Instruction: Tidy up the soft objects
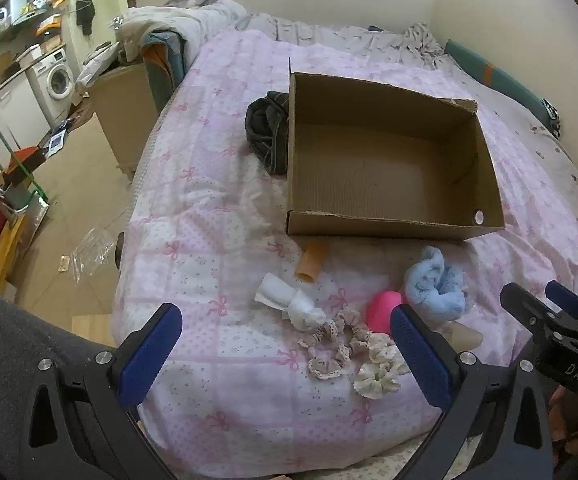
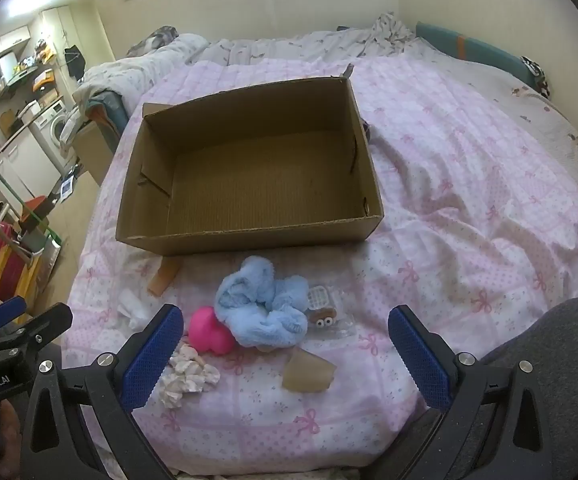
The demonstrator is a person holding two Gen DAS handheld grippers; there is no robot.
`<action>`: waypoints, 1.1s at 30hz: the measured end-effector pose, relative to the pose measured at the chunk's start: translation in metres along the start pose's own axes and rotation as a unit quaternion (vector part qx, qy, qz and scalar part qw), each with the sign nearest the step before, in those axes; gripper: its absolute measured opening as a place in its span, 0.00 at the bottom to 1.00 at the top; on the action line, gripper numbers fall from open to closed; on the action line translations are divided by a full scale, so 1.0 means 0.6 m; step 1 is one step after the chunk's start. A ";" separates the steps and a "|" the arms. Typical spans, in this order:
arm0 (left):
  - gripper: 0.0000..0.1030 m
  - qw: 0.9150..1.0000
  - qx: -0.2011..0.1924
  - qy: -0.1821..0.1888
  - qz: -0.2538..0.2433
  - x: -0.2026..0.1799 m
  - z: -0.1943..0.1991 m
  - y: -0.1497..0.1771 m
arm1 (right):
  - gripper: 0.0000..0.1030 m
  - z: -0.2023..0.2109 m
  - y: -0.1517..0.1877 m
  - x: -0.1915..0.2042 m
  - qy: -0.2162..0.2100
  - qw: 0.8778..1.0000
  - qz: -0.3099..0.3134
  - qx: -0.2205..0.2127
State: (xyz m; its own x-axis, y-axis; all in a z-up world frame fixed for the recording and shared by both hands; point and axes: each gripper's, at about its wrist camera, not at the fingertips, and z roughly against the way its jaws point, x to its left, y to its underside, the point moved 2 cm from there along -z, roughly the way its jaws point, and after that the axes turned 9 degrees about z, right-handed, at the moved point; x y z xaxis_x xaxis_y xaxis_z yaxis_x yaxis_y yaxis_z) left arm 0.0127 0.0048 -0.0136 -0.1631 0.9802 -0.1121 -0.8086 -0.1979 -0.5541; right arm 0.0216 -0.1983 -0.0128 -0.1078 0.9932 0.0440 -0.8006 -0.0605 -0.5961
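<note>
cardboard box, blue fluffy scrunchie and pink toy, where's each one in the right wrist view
cardboard box [image 2: 249, 236]: right wrist view, front outer wall.
blue fluffy scrunchie [image 2: 257, 304]: right wrist view, middle of the fluffy ring.
pink toy [image 2: 209, 330]: right wrist view, centre of its rounded body.

left gripper [image 1: 287, 354] jaws wide apart, nothing between the blue pads. right gripper [image 2: 285, 354] same: spread wide, nothing held. both level, side by side, pointing forward.
</note>
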 end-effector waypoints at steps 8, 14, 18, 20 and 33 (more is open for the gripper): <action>1.00 1.000 0.000 0.001 0.003 0.001 -0.001 0.001 | 1.00 0.000 0.002 0.008 0.001 1.000 0.001 0.002; 1.00 1.000 0.000 0.001 0.003 -0.003 -0.005 0.003 | 1.00 -0.001 0.003 0.006 0.001 1.000 0.001 0.002; 1.00 1.000 -0.001 0.002 0.004 -0.002 -0.005 0.003 | 1.00 -0.001 0.004 0.007 0.001 1.000 0.001 0.002; 1.00 1.000 -0.001 0.002 0.004 -0.002 -0.005 0.003 | 1.00 -0.001 0.004 0.007 0.001 1.000 0.002 0.002; 1.00 1.000 -0.001 0.001 0.005 0.000 -0.005 0.003 | 1.00 0.000 0.003 0.007 0.001 1.000 0.002 0.001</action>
State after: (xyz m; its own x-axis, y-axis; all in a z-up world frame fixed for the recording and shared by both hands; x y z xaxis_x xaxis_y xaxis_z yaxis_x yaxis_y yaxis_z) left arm 0.0129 0.0041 -0.0170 -0.1689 0.9784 -0.1193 -0.8064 -0.2067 -0.5540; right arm 0.0198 -0.1945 -0.0139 -0.1091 0.9932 0.0404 -0.8020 -0.0640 -0.5939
